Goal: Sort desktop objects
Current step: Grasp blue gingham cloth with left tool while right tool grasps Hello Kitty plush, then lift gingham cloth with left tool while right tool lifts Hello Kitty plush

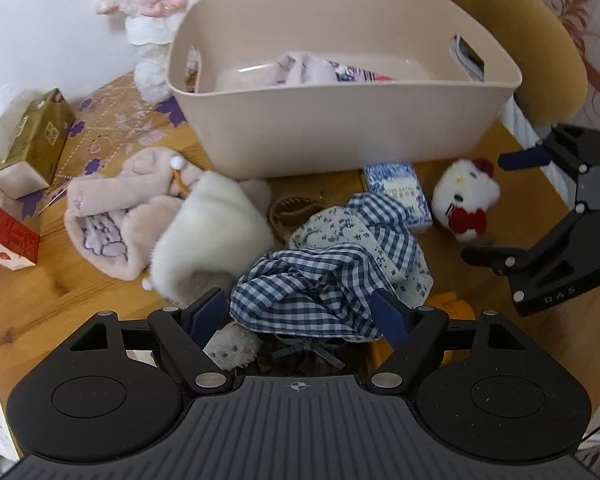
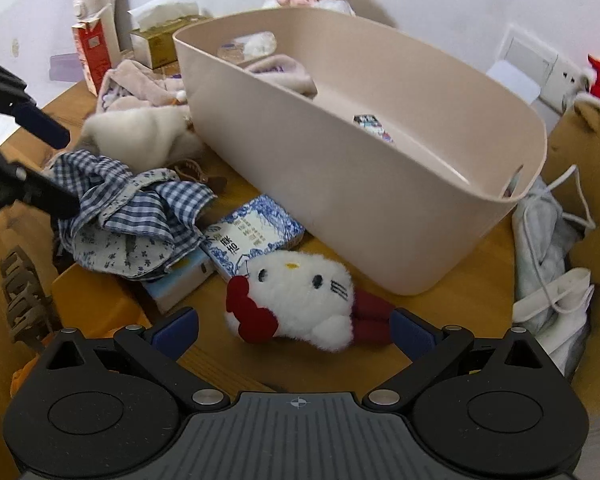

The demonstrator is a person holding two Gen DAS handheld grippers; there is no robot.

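One plush cat [image 2: 300, 300] lying sideways (bow left), between spread right hand-held gripper [image 2: 294, 330] fingers.

This is a home, likely a bedroom or living corner. A wooden bench [image 1: 40, 280] against a white wall carries soft toys: a lamb plush [image 1: 156, 4] and a cat plush [image 2: 300, 300]. Around them lie a tissue box [image 1: 32, 144], a gingham cloth [image 1: 320, 280] and a beige bin [image 1: 340, 120]. A wall socket [image 2: 540, 68] sits behind.
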